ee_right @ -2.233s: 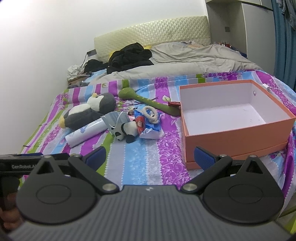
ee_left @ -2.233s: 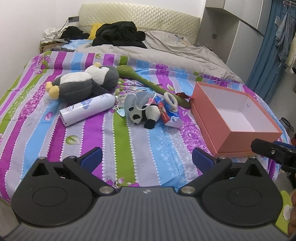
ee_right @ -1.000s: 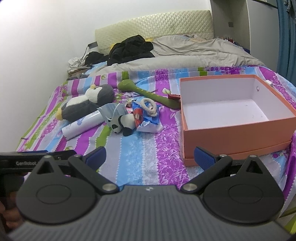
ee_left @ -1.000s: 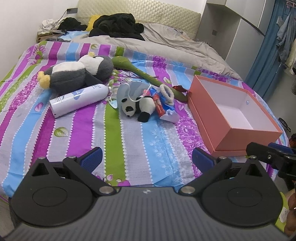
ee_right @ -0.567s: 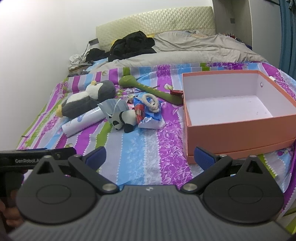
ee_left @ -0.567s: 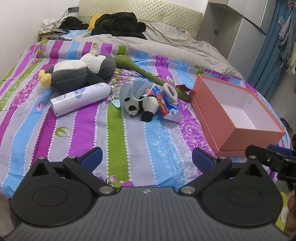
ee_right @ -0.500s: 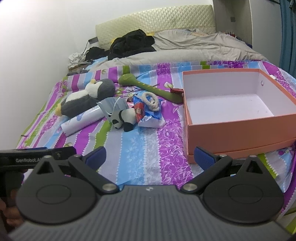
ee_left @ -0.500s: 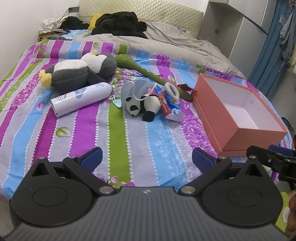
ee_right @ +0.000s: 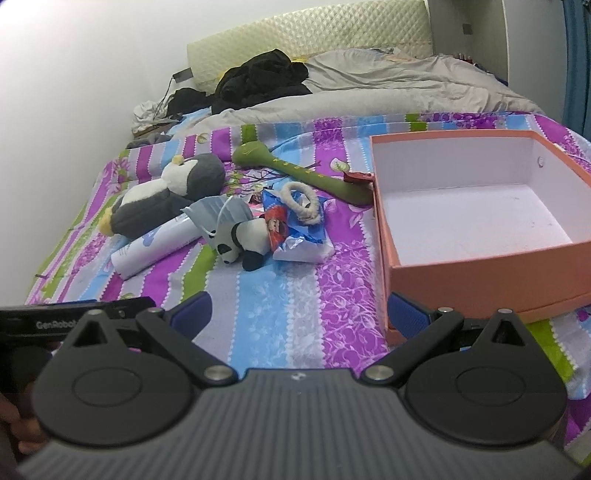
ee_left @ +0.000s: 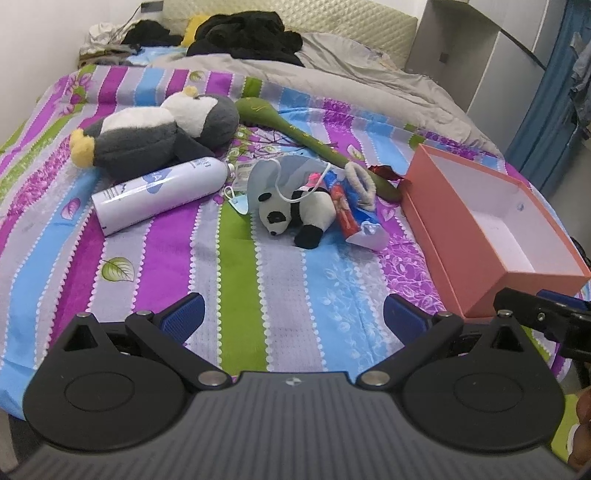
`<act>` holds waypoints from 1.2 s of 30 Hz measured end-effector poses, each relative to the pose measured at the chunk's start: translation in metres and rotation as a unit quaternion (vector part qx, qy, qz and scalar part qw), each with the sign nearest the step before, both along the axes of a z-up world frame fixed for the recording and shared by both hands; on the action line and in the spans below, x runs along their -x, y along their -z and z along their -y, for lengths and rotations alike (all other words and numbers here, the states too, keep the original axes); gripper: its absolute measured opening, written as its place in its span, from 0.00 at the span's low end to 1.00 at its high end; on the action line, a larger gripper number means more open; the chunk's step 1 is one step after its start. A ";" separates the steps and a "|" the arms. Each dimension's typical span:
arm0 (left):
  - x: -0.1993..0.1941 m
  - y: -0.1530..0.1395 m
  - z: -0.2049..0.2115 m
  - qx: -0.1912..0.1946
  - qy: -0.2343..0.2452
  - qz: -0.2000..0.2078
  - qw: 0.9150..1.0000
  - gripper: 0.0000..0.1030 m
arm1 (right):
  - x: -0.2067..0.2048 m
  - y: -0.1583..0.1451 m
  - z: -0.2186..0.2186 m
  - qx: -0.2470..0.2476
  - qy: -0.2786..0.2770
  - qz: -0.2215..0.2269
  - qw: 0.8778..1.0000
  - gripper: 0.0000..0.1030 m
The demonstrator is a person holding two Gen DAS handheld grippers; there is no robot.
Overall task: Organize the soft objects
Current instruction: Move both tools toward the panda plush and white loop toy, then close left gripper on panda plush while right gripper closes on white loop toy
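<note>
Striped bedspread in purple, blue, green and grey across a bed, grey duvet and black clothes heaped at the far end by a quilted headboard.

Left hand-held gripper low at 6 o'clock of its own view, blue pads wide apart, nothing between them, above the near edge of the bed. Right hand-held gripper likewise released, empty, hanging at 6 o'clock over the bedspread, its right pad just in front of the box's near wall.

Soft things clustered mid-bed, at 12 o'clock from the left hand-held gripper: small panda plush on its side, touching a red-and-blue snack packet at its 3 o'clock. Grey face mask under and behind the panda, its white ear loop draped over the toy. White rope ring lying on the packet's far end. Large grey-and-white penguin plush at 10 o'clock, on its side, a white spray can lying just in front of it. Long green plush stick running diagonally from beside the penguin's head toward the box corner.

Open orange box at 2 o'clock, white inside, holding nothing visible, well apart from the panda.
</note>
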State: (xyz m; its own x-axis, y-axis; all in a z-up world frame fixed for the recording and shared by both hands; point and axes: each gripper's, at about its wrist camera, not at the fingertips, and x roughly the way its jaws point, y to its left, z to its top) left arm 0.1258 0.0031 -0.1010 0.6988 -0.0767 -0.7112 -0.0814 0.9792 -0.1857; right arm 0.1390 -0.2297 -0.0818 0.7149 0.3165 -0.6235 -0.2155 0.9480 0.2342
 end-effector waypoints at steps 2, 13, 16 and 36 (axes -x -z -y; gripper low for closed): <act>-0.008 0.004 -0.004 0.007 -0.002 -0.004 1.000 1.00 | -0.006 0.001 -0.004 0.002 -0.002 -0.001 1.000 1.00; -0.048 0.028 -0.022 0.039 -0.010 -0.023 0.999 1.00 | -0.043 0.004 -0.021 -0.008 -0.012 0.003 1.000 1.00; -0.057 0.033 -0.025 0.029 -0.010 -0.020 0.999 1.00 | -0.053 0.005 -0.028 -0.015 -0.019 0.008 1.000 1.00; -0.146 0.095 -0.036 0.068 0.009 -0.016 0.998 0.77 | -0.158 0.047 -0.054 -0.001 0.007 0.010 1.000 0.64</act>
